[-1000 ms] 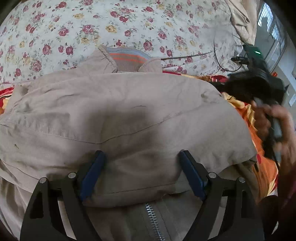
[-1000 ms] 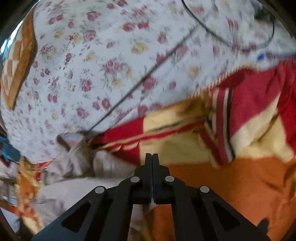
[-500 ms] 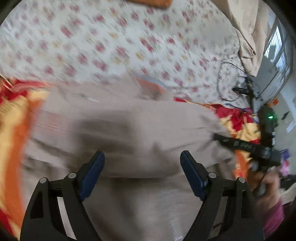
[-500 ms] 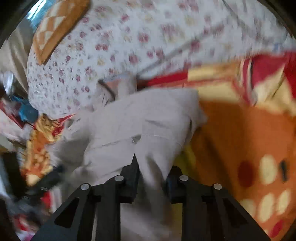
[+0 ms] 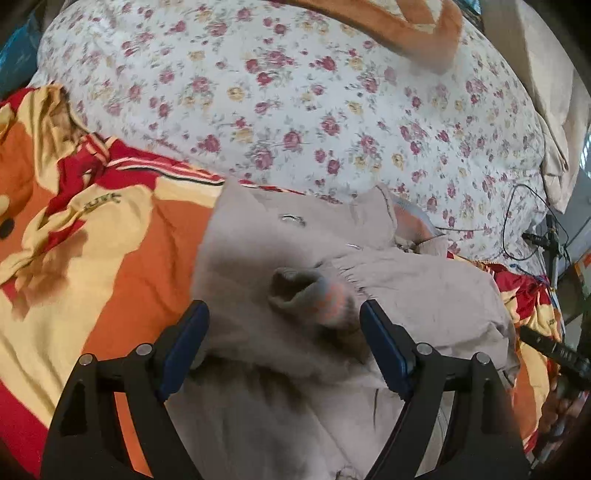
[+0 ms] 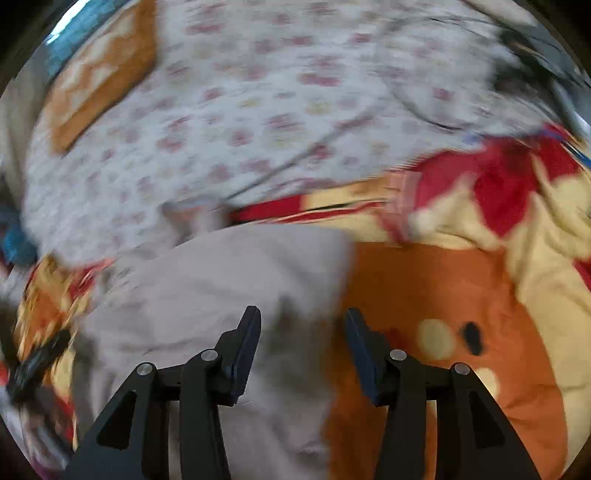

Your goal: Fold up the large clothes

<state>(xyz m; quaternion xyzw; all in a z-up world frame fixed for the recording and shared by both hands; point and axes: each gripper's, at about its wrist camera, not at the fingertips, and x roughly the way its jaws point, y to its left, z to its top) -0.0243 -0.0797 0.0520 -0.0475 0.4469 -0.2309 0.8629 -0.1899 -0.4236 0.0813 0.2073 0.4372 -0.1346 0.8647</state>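
A beige zip jacket [image 5: 258, 258] lies part folded on the orange, red and cream blanket [image 5: 92, 240]. A sleeve with a striped knit cuff [image 5: 314, 291] lies across its middle. My left gripper [image 5: 284, 332] is open, its blue-padded fingers either side of that cuff, just above the cloth. In the blurred right wrist view the jacket [image 6: 221, 288] fills the lower left. My right gripper [image 6: 301, 343] is open over the jacket's right edge, holding nothing.
A white floral quilt [image 5: 314, 110] lies behind the jacket, with an orange cushion [image 5: 406, 26] at the top. Black cables [image 5: 517, 221] and a stand sit at the far right. The blanket [image 6: 461, 314] spreads to the right of the jacket.
My right gripper was shut on the jacket's cloth, carried it over, then opened and let it go. The left view shifted left and back; a sleeve cuff now lies between its open fingers.
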